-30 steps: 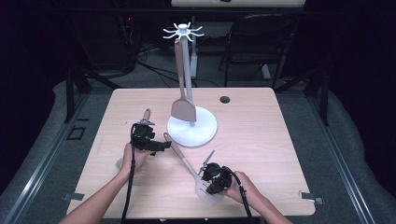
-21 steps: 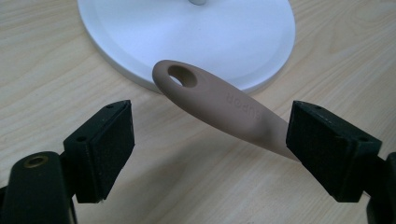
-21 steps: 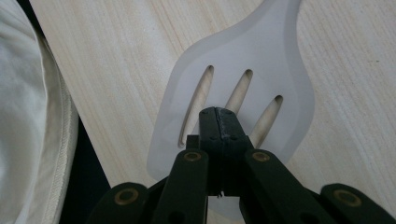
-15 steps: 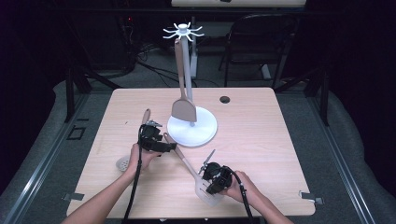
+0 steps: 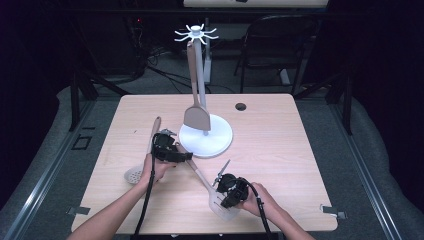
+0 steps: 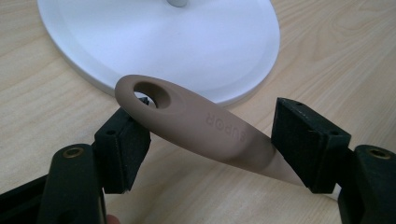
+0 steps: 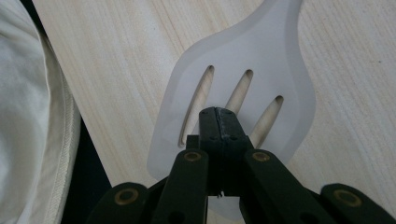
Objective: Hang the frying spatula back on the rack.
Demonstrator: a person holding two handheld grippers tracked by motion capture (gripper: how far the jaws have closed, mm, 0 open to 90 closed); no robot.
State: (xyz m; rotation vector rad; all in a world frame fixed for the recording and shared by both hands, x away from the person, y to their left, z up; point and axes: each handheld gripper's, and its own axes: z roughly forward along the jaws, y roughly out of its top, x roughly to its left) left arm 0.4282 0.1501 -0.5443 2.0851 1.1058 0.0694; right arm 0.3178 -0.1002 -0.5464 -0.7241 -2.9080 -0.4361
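The left hand-held gripper (image 6: 212, 144) had just been closing on the tan handle (image 6: 205, 128) of a slotted turner, its jaws apart with the handle lying crosswise between them; one pad (image 6: 123, 140) sat against the handle near its hanging hole, while the other pad (image 6: 306, 137) met it farther down, so whether the grip had fully seated could not be told. Just beyond that hand-held gripper lay the white round base of the utensil stand (image 6: 187, 46), and in the high view the stand's post rose to a ring of hooks (image 5: 196, 34) with a tan spatula (image 5: 196, 116) already hanging. To the near side, the right hand-held gripper (image 7: 217, 116) was closed tight on the turner's pale slotted blade (image 7: 261, 60), pinning that end flat to the bench (image 7: 116, 56). A skimmer (image 5: 142, 160) lay on the bench on the far side of the left hand from the stand. The step would likely go best if the left jaws squared up on the handle below the hole, leaving the hole free for a hook, and clamped firmly before the right let go; a skewed bite risked the handle pivoting on the lift.
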